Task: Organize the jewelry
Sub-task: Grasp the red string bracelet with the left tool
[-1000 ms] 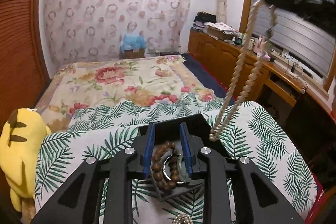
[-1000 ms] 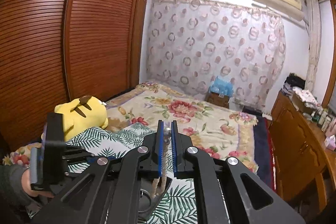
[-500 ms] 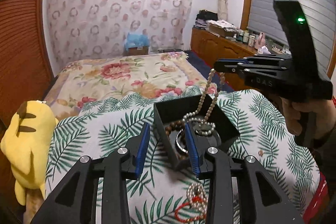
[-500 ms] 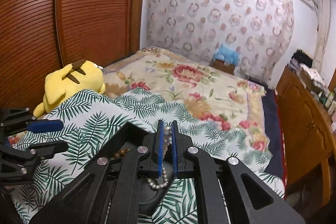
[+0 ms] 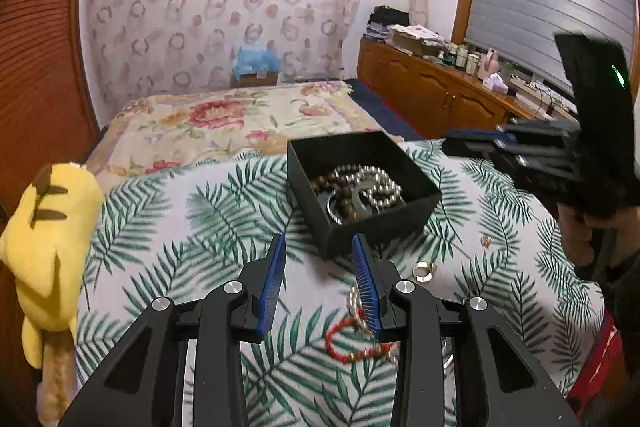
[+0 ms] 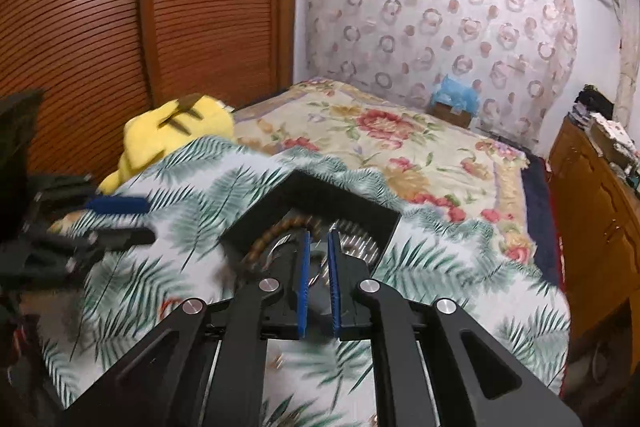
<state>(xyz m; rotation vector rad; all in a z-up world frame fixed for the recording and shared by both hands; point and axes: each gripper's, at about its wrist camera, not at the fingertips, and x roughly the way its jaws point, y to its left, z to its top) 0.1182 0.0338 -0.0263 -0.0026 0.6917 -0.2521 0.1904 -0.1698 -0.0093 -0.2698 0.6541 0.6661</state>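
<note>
- The left claw point(image 5: 318, 267) has its blue pads apart, with nothing between them; they have just been opening.
- The red bead bracelet with small pearl beads point(image 5: 352, 339) lies on the bed, just under and a bit to the right of the left claw's tips, so this claw is the nearer one.
- It is a floppy loop (soft string, tiny round beads) and lies flat on the leaf-print cloth point(image 5: 180, 227).
- A small gold ring point(image 5: 424, 271) sits a little farther right.
- The black square box point(image 5: 372, 231) stands straight ahead of the left claw, with pearl and brown bead strings inside.
- The right claw point(image 6: 318, 247) has its pads almost together, pointing down into the box; I cannot tell if it holds anything.
</note>
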